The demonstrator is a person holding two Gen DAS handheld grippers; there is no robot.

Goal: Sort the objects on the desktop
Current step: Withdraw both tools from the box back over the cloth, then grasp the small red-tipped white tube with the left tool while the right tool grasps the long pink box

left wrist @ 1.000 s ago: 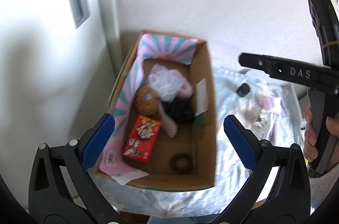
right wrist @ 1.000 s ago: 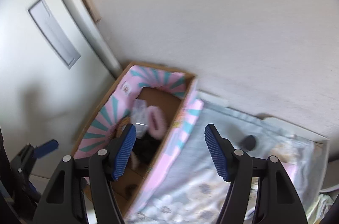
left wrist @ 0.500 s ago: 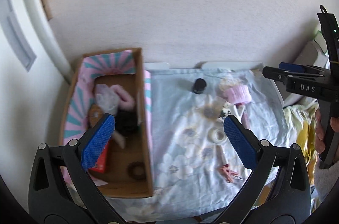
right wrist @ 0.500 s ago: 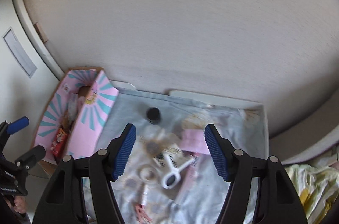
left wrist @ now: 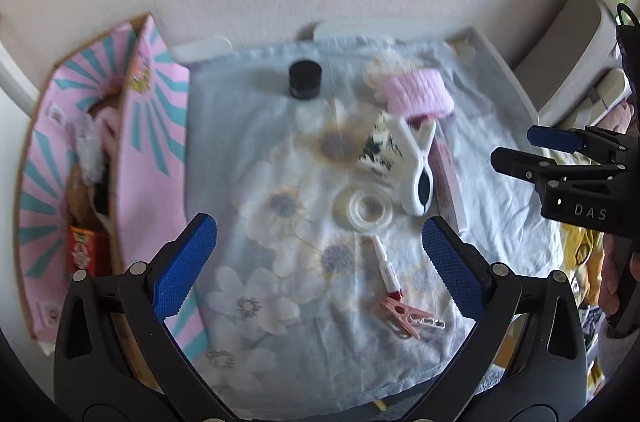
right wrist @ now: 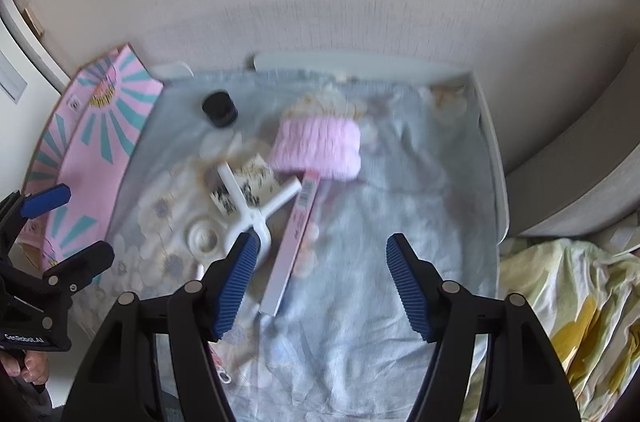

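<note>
You've swung both grippers off the pink box [left wrist: 156, 142] and over the floral cloth [left wrist: 280, 262]; left gripper [left wrist: 320, 262] and right gripper [right wrist: 320, 282] hover open, empty. Flat pink carton [right wrist: 296, 242] lies mid-cloth, long axis running near edge to far edge, far end under pink fabric roll [right wrist: 316, 146].

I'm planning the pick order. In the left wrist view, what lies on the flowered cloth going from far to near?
Black jar → pink knitted roll → big white clip → tape ring → small tube → pink clothespin.
</note>
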